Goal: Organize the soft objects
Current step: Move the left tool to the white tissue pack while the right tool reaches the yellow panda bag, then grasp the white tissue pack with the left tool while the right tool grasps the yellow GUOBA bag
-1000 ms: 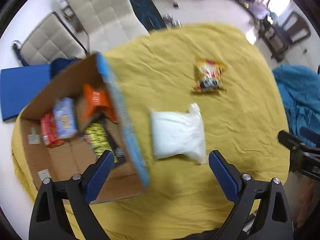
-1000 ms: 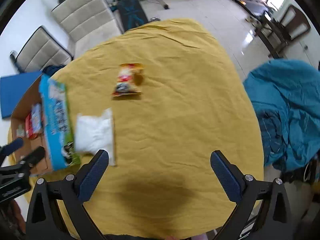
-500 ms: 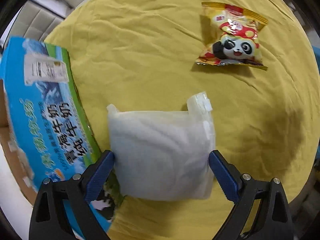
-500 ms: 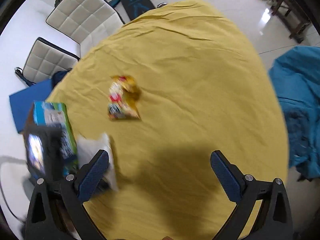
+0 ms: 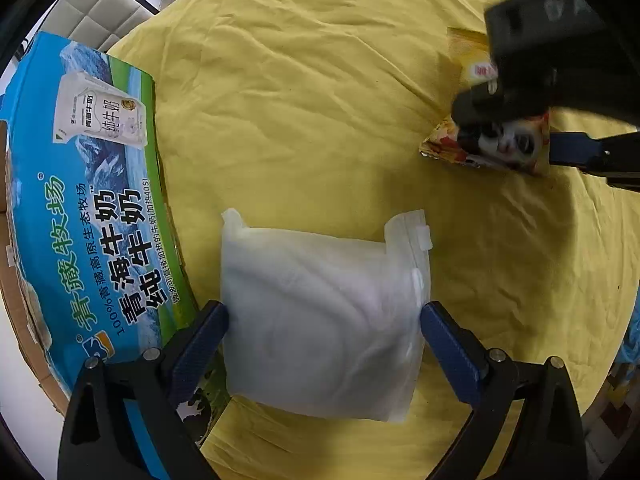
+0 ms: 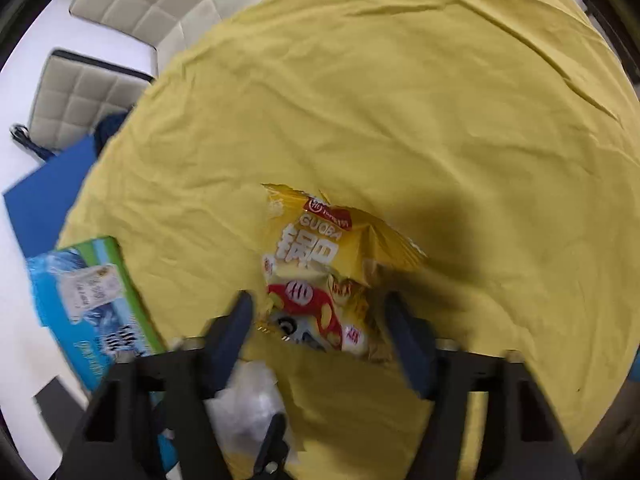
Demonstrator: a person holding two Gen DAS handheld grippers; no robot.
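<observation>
The left hand-held gripper (image 5: 323,322) is down over the white pouch (image 5: 320,320), jaws wide apart with a blue pad touching each side edge, and the pouch lies flat on the yellow cloth (image 5: 320,100) just right of the blue box (image 5: 80,200). Far right, the right hand-held gripper (image 6: 318,312) is closing on the snack bag (image 6: 320,272), the bag between its jaws and no squeeze visible yet, though that view is blurred.

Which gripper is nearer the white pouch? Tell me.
Left. The left gripper straddles the white pouch, open; the right gripper is off at the snack packet, its jaws closing around it.
</observation>
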